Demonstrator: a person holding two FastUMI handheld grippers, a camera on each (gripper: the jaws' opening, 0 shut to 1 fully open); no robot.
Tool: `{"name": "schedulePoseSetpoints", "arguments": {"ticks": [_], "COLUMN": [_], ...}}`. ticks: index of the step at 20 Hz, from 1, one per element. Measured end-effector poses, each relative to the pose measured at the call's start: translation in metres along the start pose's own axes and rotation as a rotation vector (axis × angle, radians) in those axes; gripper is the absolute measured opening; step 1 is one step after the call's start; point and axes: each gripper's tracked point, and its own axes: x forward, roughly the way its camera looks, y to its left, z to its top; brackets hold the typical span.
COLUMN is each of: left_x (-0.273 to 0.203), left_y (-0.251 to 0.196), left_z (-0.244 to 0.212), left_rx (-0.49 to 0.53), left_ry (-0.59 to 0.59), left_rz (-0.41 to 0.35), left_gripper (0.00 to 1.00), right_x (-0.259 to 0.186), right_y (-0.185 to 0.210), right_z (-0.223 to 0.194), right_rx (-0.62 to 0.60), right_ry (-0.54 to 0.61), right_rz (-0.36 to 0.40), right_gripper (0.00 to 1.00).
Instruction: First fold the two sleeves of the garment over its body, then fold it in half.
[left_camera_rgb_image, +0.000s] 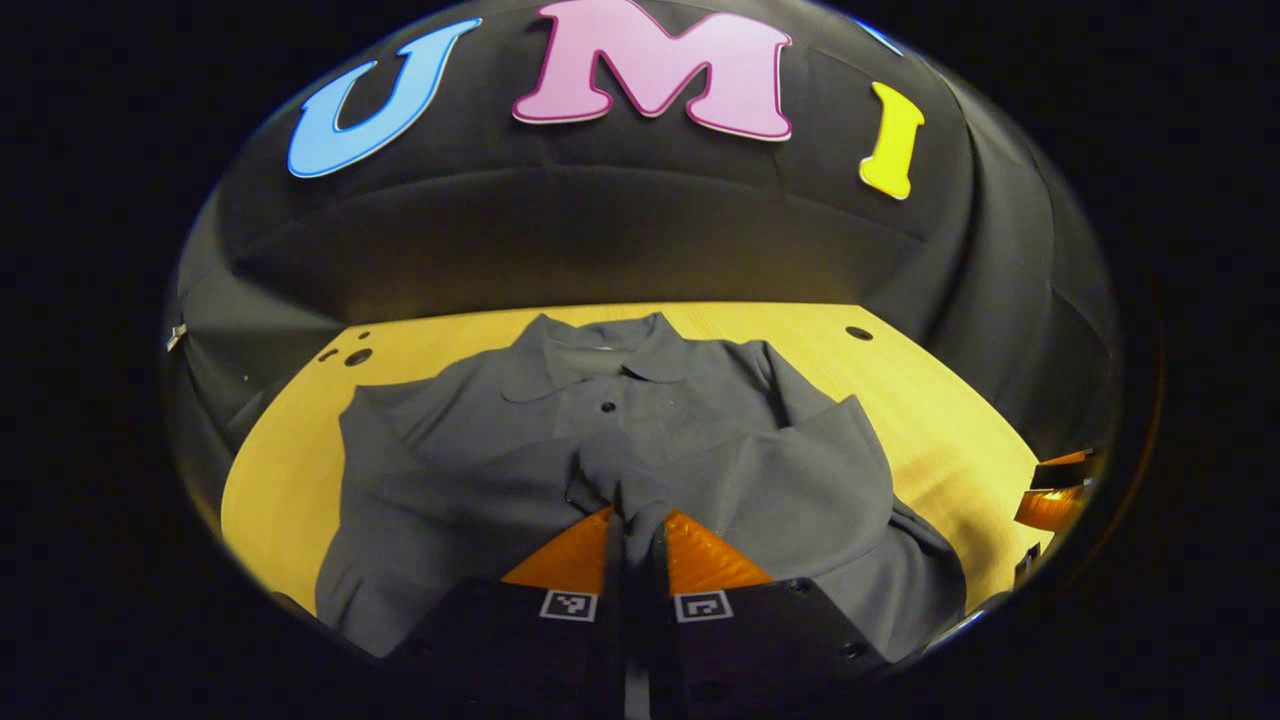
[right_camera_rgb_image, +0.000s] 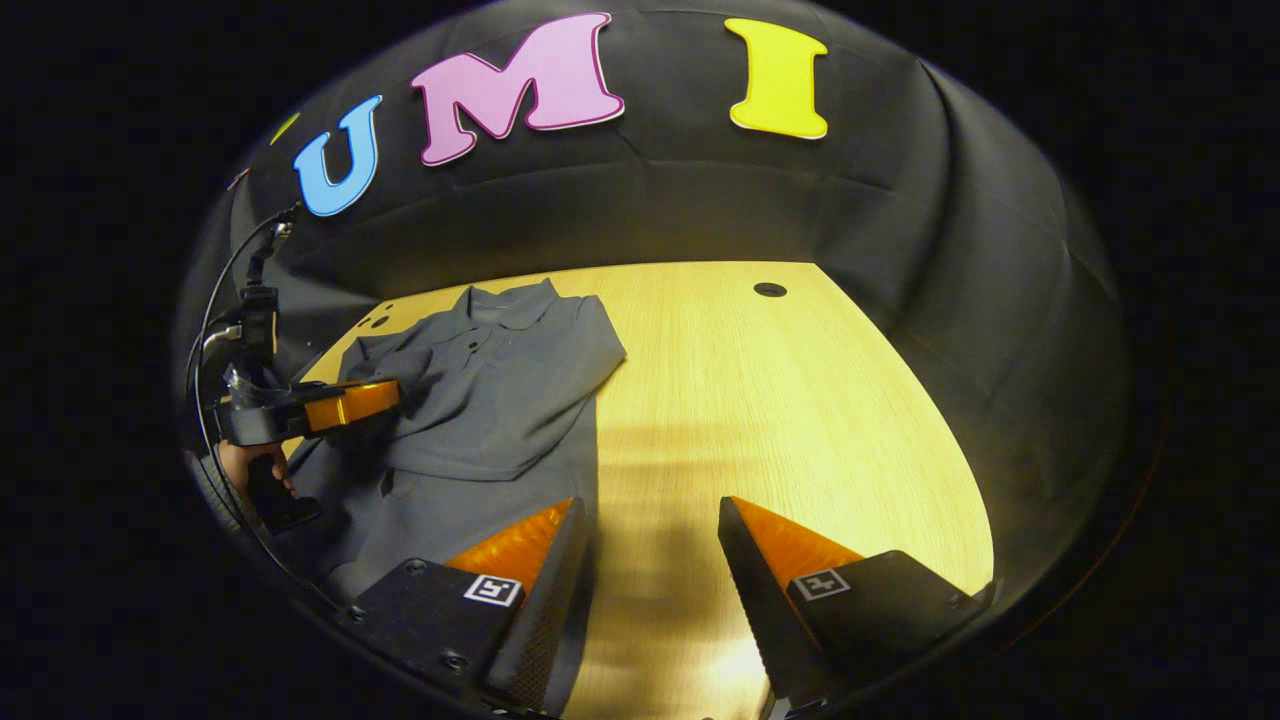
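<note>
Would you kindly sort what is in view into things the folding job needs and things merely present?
For the job:
- grey polo shirt
- left tool, shut on a shirt sleeve
- right tool, open above the table

Merely present:
- wooden table
- holes in the table

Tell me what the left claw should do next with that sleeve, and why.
Probably open and let go. The left claw is shut on the sleeve cuff, which already lies over the body of the grey shirt, near its middle. The right sleeve looks folded across too, and the right claw hangs open over the table.
</note>
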Motion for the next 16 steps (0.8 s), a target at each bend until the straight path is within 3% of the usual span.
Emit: {"name": "schedulePoseSetpoints", "arguments": {"ticks": [3, 4, 5, 8, 9, 11, 12, 13, 14, 16], "left_x": [0.006, 0.006, 0.004, -0.004, -0.009, -0.021, -0.029, -0.038, -0.05, -0.071], "left_y": [-0.015, -0.019, -0.025, -0.048, -0.056, -0.067, -0.071, -0.074, -0.075, -0.074], "left_z": [-0.013, -0.016, -0.018, -0.015, -0.012, -0.006, -0.005, -0.004, -0.005, -0.007], "left_rx": [-0.001, -0.005, -0.012, -0.036, -0.044, -0.056, -0.061, -0.07, -0.082, -0.113], "left_ry": [0.04, 0.048, 0.053, 0.052, 0.045, 0.031, 0.022, 0.015, 0.008, 0.007], "left_rz": [-0.028, -0.042, -0.063, -0.149, -0.18, -0.237, -0.263, -0.291, -0.314, -0.361], "left_gripper": [0.27, 0.22, 0.25, 0.54, 0.72, 0.76, 0.85, 0.82, 0.92, 0.93], "right_x": [0.001, 0.001, 0.002, 0.0, 0.0, -0.005, -0.007, -0.009, -0.011, -0.018], "right_y": [-0.005, -0.006, -0.006, -0.004, -0.002, 0.003, 0.006, 0.009, 0.012, 0.019], "right_z": [-0.002, -0.002, -0.003, -0.003, -0.004, -0.004, -0.003, -0.004, -0.004, -0.008], "right_rx": [-0.002, -0.001, 0.002, 0.016, 0.017, 0.019, 0.018, 0.016, 0.014, 0.004], "right_ry": [0.006, 0.006, 0.005, 0.004, 0.004, 0.006, 0.004, 0.005, 0.007, 0.01], "right_rz": [0.004, 0.005, 0.005, 0.01, 0.012, 0.017, 0.019, 0.022, 0.025, 0.024], "right_gripper": [0.83, 0.83, 0.83, 0.83, 0.83, 0.82, 0.83, 0.83, 0.82, 0.82]}}
